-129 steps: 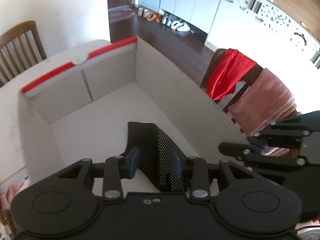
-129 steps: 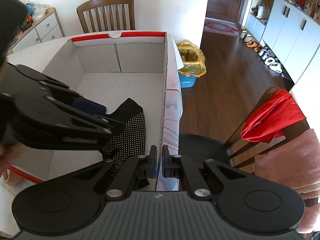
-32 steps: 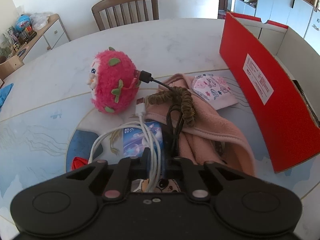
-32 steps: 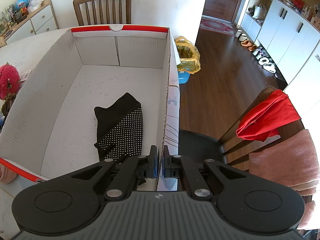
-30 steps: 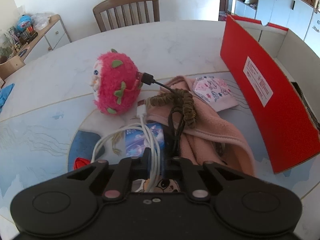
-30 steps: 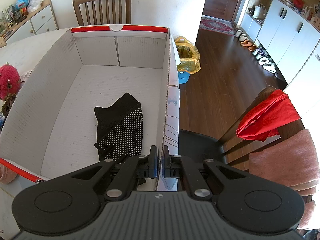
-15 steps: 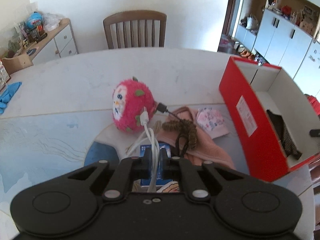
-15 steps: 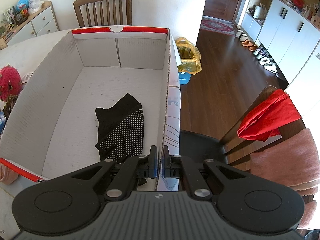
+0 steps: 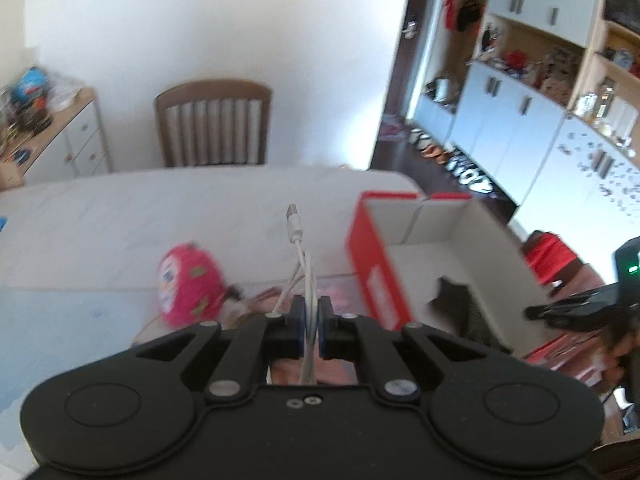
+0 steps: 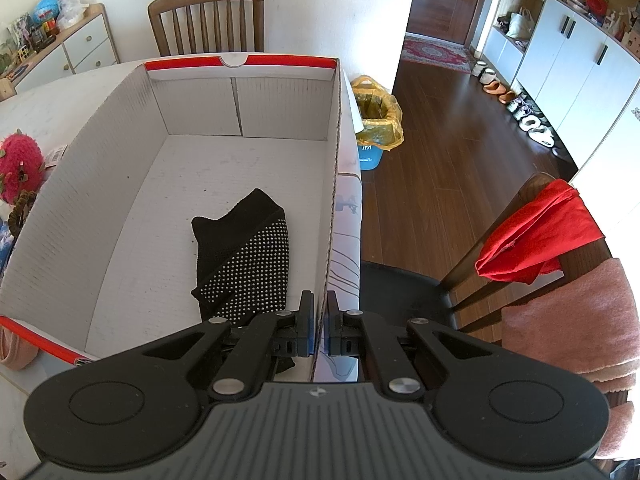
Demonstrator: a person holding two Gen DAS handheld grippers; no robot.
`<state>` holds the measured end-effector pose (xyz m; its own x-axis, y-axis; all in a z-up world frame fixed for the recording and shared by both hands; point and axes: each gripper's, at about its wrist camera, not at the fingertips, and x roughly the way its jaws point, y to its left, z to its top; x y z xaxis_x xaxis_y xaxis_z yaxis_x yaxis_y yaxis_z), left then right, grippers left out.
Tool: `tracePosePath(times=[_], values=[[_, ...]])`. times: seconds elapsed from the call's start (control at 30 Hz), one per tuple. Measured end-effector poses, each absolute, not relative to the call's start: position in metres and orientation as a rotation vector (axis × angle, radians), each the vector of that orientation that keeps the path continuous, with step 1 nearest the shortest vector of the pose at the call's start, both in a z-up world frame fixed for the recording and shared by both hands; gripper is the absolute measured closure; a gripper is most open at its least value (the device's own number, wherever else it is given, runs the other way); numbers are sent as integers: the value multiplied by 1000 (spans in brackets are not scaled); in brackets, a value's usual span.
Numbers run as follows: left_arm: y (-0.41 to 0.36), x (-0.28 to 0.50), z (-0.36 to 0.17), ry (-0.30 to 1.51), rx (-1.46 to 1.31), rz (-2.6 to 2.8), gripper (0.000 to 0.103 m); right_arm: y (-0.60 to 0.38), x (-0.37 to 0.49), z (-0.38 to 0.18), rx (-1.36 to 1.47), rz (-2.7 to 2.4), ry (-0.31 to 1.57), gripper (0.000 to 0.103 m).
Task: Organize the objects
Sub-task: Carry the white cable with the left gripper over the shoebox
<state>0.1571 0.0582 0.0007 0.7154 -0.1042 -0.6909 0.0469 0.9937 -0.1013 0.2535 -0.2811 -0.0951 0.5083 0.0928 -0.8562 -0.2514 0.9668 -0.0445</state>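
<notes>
The left gripper (image 9: 311, 322) is up above the table (image 9: 120, 208), fingers pinched tight on a white cable (image 9: 307, 276) whose plug end sticks up in front of it, with the pink plush toy (image 9: 188, 285) and some pinkish cloth (image 9: 260, 300) lying below on the tabletop just left of the red-and-white box (image 9: 376, 272). Over on the other side, the right gripper (image 10: 319, 330) is clamped on the box's right-hand wall (image 10: 334, 200), one finger inside and one outside. Inside the box a black dotted sock (image 10: 244, 264) lies flat on the floor, close to that gripped wall
</notes>
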Motion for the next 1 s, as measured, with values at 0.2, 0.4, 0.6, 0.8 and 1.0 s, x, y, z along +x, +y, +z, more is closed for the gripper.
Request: tracePosePath(times=[0.2,0.4,0.6,0.8,1.0], values=[[21,173,8,752,-72,-172,100,-282,254,-94,-162,213,1012,99],[-21,192,11,736,-33,-257,100,-281,253,-94,-155,212,1013,99],[-60,215,1,744,33,-305,100,-284,253,-94,-146,217,1013,99],[-95,237,-26,800,87,-326,100,-286,253,-95,-141,224,1013,99],[-124,257,-51,827,178,-351,100,-288,255,-95,-134,236,1014,99]])
